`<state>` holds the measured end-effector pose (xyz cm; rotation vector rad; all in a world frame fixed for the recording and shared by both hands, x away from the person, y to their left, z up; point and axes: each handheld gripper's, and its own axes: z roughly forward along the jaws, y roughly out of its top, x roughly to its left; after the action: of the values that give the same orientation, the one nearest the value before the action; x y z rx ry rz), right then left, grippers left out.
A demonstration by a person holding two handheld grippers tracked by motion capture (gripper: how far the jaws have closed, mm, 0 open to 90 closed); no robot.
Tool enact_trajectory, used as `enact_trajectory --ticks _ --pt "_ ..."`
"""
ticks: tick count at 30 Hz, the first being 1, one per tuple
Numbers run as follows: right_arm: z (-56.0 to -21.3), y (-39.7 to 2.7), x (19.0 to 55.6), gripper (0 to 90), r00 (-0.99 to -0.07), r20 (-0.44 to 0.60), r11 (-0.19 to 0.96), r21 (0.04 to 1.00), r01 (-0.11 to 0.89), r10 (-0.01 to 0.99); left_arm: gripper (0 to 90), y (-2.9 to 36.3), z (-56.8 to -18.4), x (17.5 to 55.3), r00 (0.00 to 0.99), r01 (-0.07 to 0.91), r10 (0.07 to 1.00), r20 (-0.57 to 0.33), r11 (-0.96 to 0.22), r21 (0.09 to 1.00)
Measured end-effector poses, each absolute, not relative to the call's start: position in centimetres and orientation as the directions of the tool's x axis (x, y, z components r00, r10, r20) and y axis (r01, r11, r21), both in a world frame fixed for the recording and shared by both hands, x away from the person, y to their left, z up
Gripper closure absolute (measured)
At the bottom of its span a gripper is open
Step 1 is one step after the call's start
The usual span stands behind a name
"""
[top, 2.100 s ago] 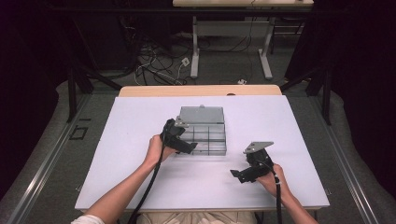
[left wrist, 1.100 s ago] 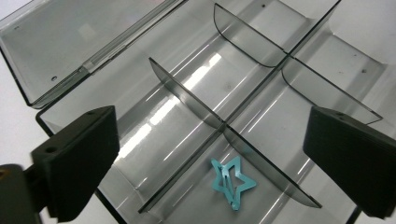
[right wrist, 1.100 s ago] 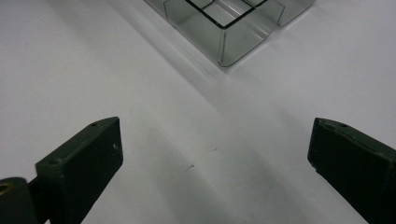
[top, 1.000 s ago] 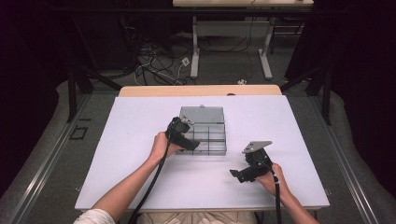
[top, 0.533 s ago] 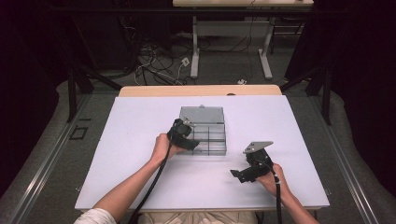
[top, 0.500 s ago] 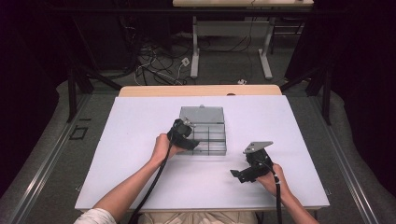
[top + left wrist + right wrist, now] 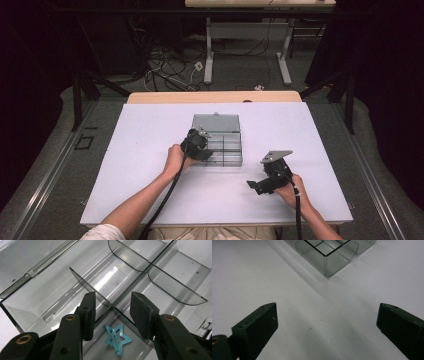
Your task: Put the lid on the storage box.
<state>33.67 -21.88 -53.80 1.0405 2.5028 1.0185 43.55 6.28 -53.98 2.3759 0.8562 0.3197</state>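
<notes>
Clear smoky plastic compartment box (image 7: 218,140) with lid open on white table (image 7: 150,190), left gripper (image 7: 112,315) jaws apart over small teal star-shaped hair clip (image 7: 117,339) lying in near-left compartment, right gripper (image 7: 325,332) jaws spread wide, empty, above bare tabletop, no readable writing.

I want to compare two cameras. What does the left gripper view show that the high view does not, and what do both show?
Left gripper view alone: a small teal star-shaped clip lying in a compartment, between the open left tongs, and the curved dividers up close. High view alone: the person's hands, the right tongs resting apart on the white table, and the floor cables beyond. Both: the clear compartment box with the left tongs at it.
</notes>
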Motion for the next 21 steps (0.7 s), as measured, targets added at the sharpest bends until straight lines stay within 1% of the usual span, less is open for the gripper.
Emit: enact_trajectory --ticks 6,13,21 --pt "-53.4 -21.6 34.4 5.1 -0.716 0.026 0.502 0.695 0.514 0.698 57.0 6.3 -53.9 43.5 0.765 0.501 0.643 0.033 -0.626 0.597" --pt "-53.2 -21.4 35.5 7.8 -0.709 0.035 0.482 0.709 0.515 0.705 57.1 6.2 -54.0 43.5 0.759 0.505 0.650 0.030 -0.617 0.603" --pt "-52.7 -21.0 37.2 14.9 -0.711 0.035 0.486 0.707 0.513 0.702 57.1 6.2 -54.0 43.5 0.758 0.504 0.651 0.033 -0.617 0.605"
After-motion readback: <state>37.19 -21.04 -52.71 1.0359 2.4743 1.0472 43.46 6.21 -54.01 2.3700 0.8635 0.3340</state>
